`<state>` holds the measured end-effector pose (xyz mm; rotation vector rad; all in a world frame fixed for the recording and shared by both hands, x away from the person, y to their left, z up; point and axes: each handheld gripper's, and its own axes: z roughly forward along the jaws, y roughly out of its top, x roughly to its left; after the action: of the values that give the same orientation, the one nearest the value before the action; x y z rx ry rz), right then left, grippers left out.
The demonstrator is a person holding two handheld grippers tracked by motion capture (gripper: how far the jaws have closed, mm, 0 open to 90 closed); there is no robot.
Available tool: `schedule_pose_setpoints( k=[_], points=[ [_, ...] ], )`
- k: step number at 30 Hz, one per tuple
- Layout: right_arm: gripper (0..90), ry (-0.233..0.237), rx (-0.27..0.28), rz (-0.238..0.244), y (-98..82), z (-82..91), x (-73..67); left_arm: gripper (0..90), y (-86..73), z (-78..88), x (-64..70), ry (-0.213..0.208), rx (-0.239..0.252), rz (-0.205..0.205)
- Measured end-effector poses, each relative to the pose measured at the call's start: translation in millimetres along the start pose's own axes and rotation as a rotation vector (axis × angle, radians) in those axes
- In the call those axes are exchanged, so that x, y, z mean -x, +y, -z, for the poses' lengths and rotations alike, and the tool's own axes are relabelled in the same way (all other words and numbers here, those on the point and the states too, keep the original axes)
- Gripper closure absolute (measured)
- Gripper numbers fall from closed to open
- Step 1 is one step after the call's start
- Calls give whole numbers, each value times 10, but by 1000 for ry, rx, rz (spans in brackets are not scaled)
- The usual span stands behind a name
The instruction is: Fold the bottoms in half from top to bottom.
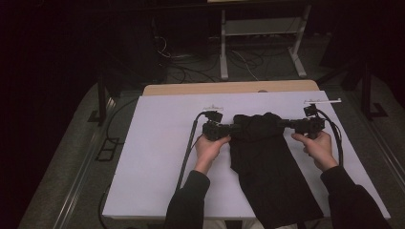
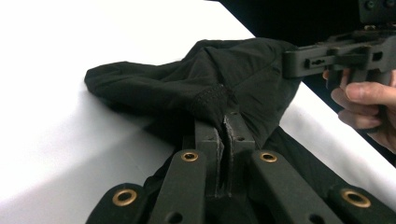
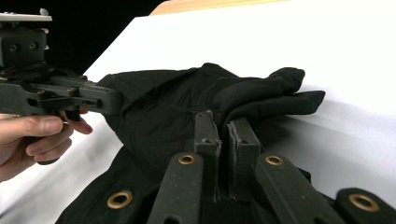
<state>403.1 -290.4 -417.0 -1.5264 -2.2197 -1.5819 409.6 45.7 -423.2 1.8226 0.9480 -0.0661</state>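
Observation:
A black garment (image 1: 267, 162) lies on the white table cover (image 1: 157, 143), its lower part hanging over the near edge. Its far end is bunched and lifted between the two grippers. My left gripper (image 1: 232, 129) is shut on the left side of that bunched edge; in the left gripper view the jaws pinch a hemmed fold of the garment (image 2: 210, 100). My right gripper (image 1: 285, 124) is shut on the right side, its jaws closed on the garment (image 3: 187, 112) in the right gripper view. Each view shows the other gripper (image 2: 299, 63) (image 3: 112, 100) biting the cloth.
The white cover ends in a wooden table edge (image 1: 229, 88) at the far side. Cables (image 1: 188, 148) trail from both grippers along the table. A white desk frame (image 1: 260, 28) and floor cables stand beyond the table.

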Motion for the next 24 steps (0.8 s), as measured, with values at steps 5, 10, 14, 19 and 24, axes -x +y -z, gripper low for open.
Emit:
schedule_pose_setpoints(
  k=[5,10,14,19,24],
  points=[
    [832,8,6,-4,-39,72,-17,857,-7,42,105,-14,-10,-36],
    [832,16,5,8,-92,147,-72,856,-35,119,193,-36,2,-48],
    [832,25,4,17,-120,194,-124,856,-82,177,254,-52,13,-54],
    [832,25,-6,30,-163,237,-155,856,-153,203,325,-66,2,-66],
    [831,26,-13,39,-208,284,-176,855,-204,222,414,-75,-21,-104]
  ],
)
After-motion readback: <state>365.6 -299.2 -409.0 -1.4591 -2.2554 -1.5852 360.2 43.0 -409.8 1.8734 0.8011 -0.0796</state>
